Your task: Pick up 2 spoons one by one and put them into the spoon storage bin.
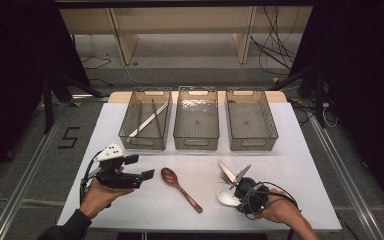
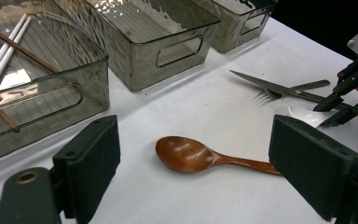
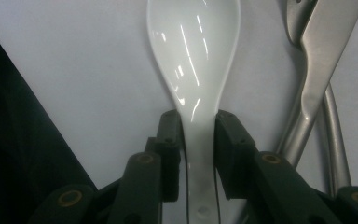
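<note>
White spoon (image 3: 193, 60) is clamped at its handle by R gripper (image 3: 196, 140), just beside knife (image 3: 324, 60). L gripper (image 2: 196, 172) is held apart, nothing gripped, near wooden spoon (image 2: 186, 154).

Bins: three clear grey plastic bins (image 1: 196, 125) in a row at the far side of the desk (image 1: 130, 200).
Chopsticks: three in the leftmost bin, two white chopsticks (image 1: 149, 120) and one brown chopstick (image 1: 156, 117).
Spoons: two on the desk, one wooden spoon (image 1: 180, 187) and one white ceramic spoon (image 3: 193, 56).
Metal cutlery: two pieces lying together, one knife (image 2: 270, 86) and one fork (image 2: 303, 86).
Tongs: two pairs, the left tongs (image 2: 209, 163) and the right tongs (image 3: 198, 140).
</note>
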{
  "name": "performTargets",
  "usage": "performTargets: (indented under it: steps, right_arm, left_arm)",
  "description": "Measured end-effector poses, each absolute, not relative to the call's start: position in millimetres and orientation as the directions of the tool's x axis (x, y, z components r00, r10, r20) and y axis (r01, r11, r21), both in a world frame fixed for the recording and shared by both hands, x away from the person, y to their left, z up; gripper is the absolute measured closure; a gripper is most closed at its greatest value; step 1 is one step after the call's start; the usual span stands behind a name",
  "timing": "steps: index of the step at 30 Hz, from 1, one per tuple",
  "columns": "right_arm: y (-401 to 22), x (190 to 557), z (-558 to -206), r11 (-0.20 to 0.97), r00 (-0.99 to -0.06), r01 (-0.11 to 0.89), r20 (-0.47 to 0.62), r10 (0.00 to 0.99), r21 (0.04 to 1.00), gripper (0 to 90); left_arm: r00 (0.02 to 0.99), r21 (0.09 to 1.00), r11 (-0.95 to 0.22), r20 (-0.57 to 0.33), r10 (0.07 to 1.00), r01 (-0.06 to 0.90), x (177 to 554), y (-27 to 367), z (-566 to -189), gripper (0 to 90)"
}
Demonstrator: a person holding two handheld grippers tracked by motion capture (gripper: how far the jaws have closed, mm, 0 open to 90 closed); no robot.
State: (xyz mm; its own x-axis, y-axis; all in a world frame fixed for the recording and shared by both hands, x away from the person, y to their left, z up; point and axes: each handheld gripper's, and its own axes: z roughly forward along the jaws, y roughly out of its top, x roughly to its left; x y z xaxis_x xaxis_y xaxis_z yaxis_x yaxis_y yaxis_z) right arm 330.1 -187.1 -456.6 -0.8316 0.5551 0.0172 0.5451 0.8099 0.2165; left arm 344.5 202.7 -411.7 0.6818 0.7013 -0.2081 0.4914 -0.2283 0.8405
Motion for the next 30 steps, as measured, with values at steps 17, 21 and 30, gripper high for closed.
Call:
performTargets:
  steps: [17, 21, 30]
  right_arm:
    - [-191.8, 335.6, -453.6, 0.778, -0.815, 0.570, 0.061, 0.576, 0.266, 74.9]
    - [-193.6, 337.5, -451.4, 0.756, -0.802, 0.585, 0.075, 0.592, 0.292, 75.0]
    - [-197.0, 342.2, -446.4, 0.714, -0.779, 0.608, 0.086, 0.621, 0.347, 75.3]
  left_arm:
    - [0.679, 0.839, -0.227, -0.210, 0.703, 0.495, 345.3, 204.1, -412.0, 16.3]
    - [0.676, 0.840, -0.220, -0.214, 0.705, 0.497, 345.4, 204.3, -412.0, 16.3]
    - [0.674, 0.838, -0.220, -0.215, 0.707, 0.499, 345.9, 205.3, -412.1, 16.3]
